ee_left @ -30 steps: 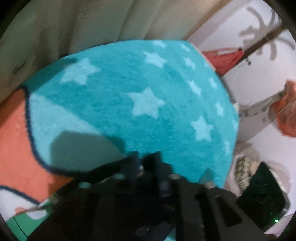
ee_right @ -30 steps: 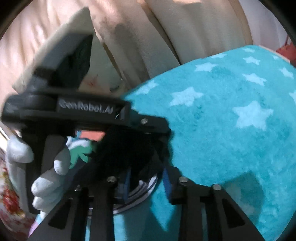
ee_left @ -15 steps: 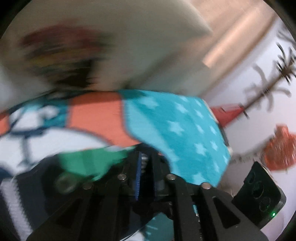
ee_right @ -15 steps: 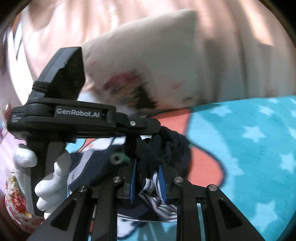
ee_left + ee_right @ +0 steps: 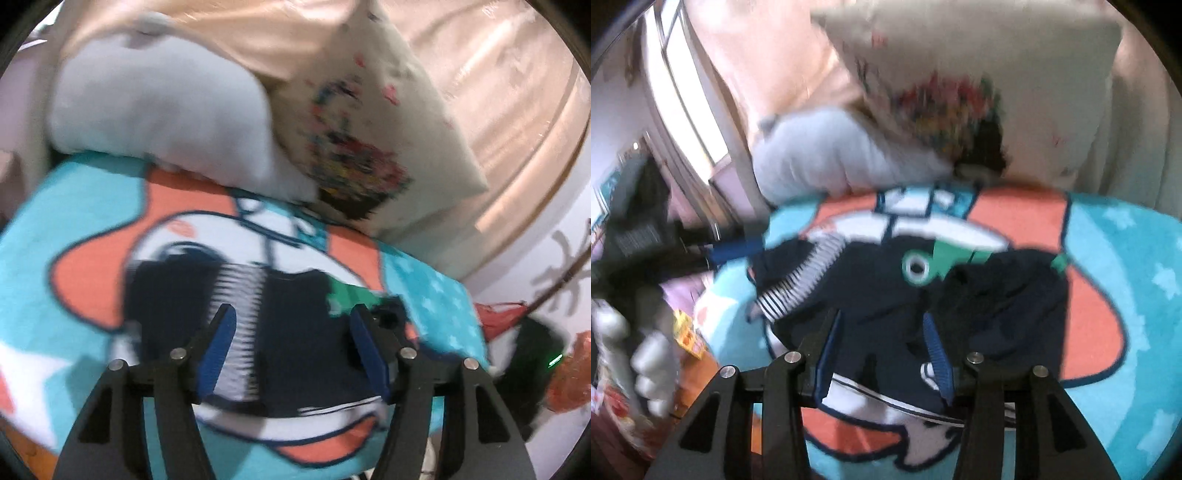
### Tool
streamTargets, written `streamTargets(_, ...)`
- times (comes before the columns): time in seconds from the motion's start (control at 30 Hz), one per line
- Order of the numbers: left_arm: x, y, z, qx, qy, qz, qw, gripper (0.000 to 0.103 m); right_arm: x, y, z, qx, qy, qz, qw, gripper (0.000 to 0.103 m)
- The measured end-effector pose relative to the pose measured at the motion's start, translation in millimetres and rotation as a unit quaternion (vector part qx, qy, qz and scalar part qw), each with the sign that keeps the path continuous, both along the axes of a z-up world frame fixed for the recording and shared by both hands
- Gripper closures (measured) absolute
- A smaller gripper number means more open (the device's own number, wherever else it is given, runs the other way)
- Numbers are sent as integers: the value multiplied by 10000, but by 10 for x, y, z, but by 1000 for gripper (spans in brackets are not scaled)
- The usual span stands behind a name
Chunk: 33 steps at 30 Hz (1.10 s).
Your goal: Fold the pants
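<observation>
I see the dark navy pants (image 5: 894,295) lying bunched on the teal cartoon blanket (image 5: 1108,258), over its white and orange figure, with a striped band (image 5: 801,284) showing at their left side and a green patch with a white ring (image 5: 918,269) on top. At the blanket's far edge a grey-white cushion (image 5: 159,114) and a cream printed pillow (image 5: 369,122) sit touching each other, and peach curtains (image 5: 517,122) hang behind them, so the far side is closed in. My left gripper (image 5: 291,332) has just been opening; its blue pads (image 5: 218,347) stand apart with nothing pinched, the pants lying below and beyond them. My right gripper (image 5: 882,336) has also just been opening, its jaws parted above the cloth and not clamped on it. The blanket's right half with pale stars is bare and gives room. Only the left wrist view shows the white wall with a branch shadow and the orange bag (image 5: 569,373) past the right edge; only the right wrist view shows the window (image 5: 687,92), the left gripper's body and the white-gloved hand (image 5: 646,354) holding it
</observation>
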<state>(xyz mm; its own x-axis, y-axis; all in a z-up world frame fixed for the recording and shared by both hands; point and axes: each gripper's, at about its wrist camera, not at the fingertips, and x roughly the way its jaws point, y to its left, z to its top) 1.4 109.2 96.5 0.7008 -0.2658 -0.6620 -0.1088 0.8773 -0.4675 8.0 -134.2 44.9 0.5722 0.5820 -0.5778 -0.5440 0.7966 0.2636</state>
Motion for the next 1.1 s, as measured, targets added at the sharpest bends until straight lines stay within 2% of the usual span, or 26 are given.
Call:
streamTargets(0.07,-82,139,-37,68,-26,243,9997,40,26,-99,127,-83,-153,-414,9990,55)
streamTargets(0.1,-120,191,-57,93,-29,329,9994,40,163,-116,110,-251,-89,-707,9971,55)
streamTargets(0.13,-153,245,-92,141,-12,456,9989,40,163,-116,110,-251,-89,-707,9971,55)
streamTargets(0.2,-198,335,-152,205,36,615,9979,40,310,-103,-10,-307,197,-761,9964,55)
streamTargets(0.23,-223,350,-170,245,64,651,9976,40,474,-35,-197,-368,524,-723,9953,55)
streamTargets(0.27,-243,372,-192,284,98,679,9972,40,474,-35,-197,-368,524,-723,9953,55)
streamTargets(0.33,-304,431,-238,384,167,774,9961,40,598,65,-420,-558,894,-609,9926,54)
streamTargets(0.4,-344,486,-266,431,204,849,9953,40,601,115,-492,-773,921,-589,9910,52)
streamTargets(0.6,-395,618,-390,356,356,995,9938,39,392,93,-160,-779,674,-567,9931,50)
streamTargets(0.7,-394,608,-417,374,412,1005,9934,39,271,156,13,-800,477,-475,9945,40)
streamTargets(0.9,-436,533,-365,1034,364,1138,9874,39,197,543,89,-1003,445,30,9940,40)
streamTargets(1.07,-476,555,-348,1457,424,1285,9800,39,262,939,66,-984,781,451,9911,40)
streamTargets(1.1,-482,567,-346,1527,436,1325,9784,39,314,1147,63,-1000,904,650,9887,39)
